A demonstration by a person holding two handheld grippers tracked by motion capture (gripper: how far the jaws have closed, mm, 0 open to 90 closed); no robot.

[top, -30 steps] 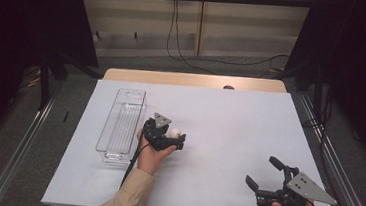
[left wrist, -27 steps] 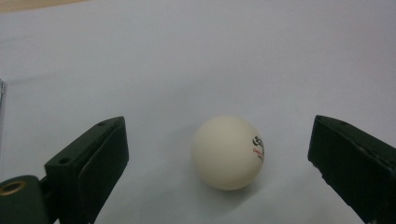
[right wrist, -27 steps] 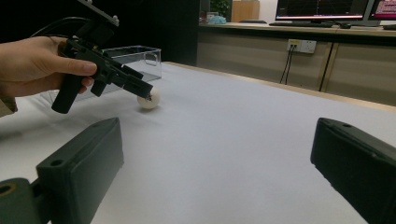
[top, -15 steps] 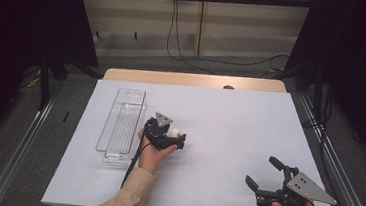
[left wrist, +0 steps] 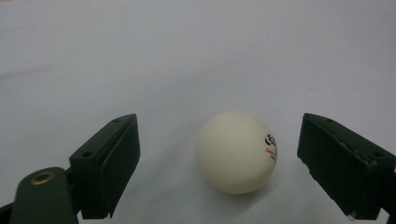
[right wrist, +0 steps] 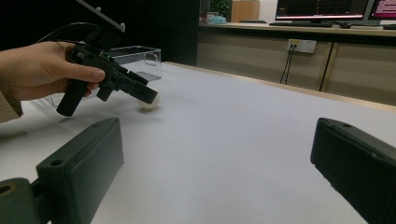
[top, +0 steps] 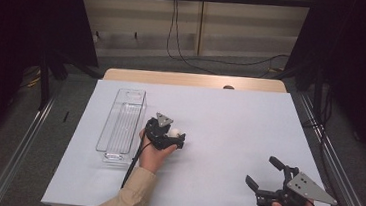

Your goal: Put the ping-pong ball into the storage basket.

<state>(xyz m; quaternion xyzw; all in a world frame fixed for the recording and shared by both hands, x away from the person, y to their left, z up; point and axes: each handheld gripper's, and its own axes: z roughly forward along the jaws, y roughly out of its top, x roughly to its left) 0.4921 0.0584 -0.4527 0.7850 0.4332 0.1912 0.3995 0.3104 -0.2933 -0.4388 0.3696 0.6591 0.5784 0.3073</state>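
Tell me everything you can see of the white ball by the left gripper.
The ball is small, round, off-white and matt, like a table tennis ball, with a small dark and red printed mark on one side. It rests on the white table cover, to the right of the clear plastic tray. It sits between the jaws of the left gripper, which have just been closing, nearer one jaw than the other. Gaps show on both sides, so neither jaw touches it yet.

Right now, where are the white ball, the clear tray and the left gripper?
white ball (left wrist: 236, 151), left gripper view, middle of its front.
clear tray (top: 110, 127), high view, left wall.
left gripper (left wrist: 218, 161), left gripper view, midway between its fingertips.
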